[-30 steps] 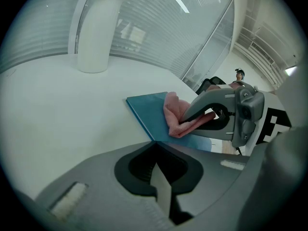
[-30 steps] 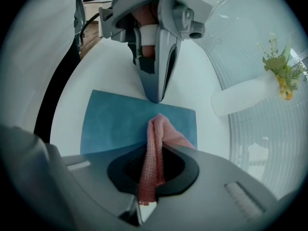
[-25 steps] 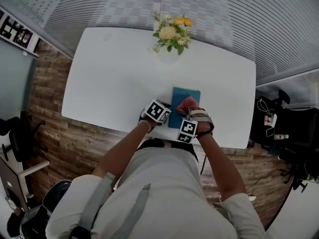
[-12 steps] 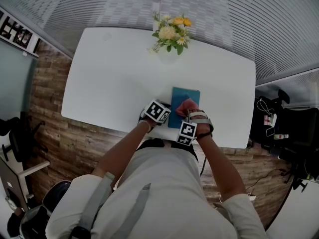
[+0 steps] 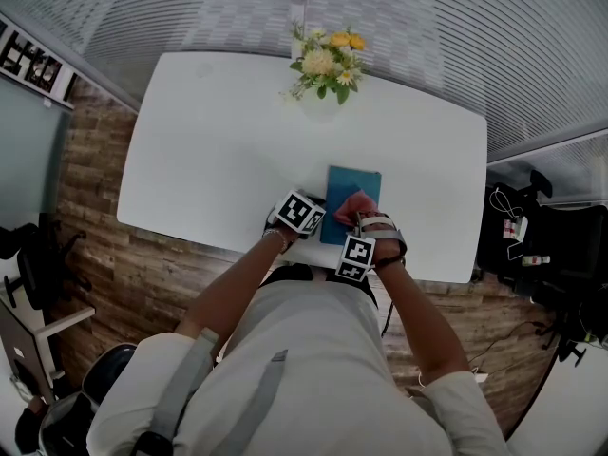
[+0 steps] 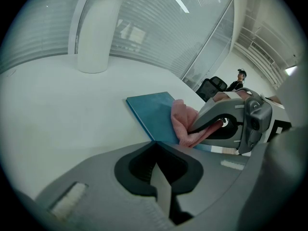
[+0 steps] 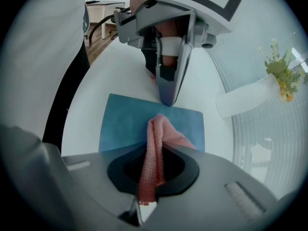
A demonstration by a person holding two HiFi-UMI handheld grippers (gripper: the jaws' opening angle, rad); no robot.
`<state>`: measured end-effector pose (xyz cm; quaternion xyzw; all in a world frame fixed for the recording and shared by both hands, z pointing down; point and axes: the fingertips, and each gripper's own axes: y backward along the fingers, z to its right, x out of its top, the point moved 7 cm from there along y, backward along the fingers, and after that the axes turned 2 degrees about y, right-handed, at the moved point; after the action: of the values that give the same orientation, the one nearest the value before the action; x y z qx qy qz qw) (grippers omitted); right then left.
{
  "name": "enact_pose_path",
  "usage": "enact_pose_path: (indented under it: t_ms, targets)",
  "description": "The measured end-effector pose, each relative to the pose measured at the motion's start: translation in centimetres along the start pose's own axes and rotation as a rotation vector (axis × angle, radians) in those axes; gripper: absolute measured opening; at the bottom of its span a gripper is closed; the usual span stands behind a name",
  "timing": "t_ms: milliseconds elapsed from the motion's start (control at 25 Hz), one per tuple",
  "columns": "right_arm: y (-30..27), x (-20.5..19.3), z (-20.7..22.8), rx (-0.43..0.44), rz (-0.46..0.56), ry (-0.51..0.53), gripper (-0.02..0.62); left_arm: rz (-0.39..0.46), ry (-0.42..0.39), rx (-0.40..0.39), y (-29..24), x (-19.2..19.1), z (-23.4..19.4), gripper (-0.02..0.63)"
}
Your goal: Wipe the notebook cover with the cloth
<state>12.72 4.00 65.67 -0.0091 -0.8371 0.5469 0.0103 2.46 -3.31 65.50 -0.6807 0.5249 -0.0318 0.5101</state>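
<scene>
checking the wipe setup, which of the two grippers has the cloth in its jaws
The right gripper: its jaws are shut on the pink cloth over the teal notebook. The left gripper has its jaws together with nothing between them.

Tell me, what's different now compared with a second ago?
The right gripper, shut on the pink cloth, has drawn back slightly toward the person, dragging the cloth down the teal notebook. The left gripper stayed at the notebook's edge with its jaws together. The notebook and the vase of flowers have not moved.
</scene>
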Motion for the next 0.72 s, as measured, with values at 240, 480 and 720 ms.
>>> enact_pose_path:
  t_ms: [240, 480, 720]
  targets:
    - [0.2, 0.1, -0.4, 0.010, 0.005, -0.002, 0.009, -0.001, 0.001, -0.001, 0.0, 0.0, -0.1, -0.005]
    - [0.5, 0.3, -0.9, 0.016, 0.009, 0.001, 0.009, 0.001, 0.000, 0.001, 0.1, 0.0, -0.1, -0.005]
    - [0.7, 0.3, -1.3, 0.029, 0.014, 0.001, 0.011, -0.001, 0.001, 0.001, 0.0, 0.0, -0.1, -0.005]
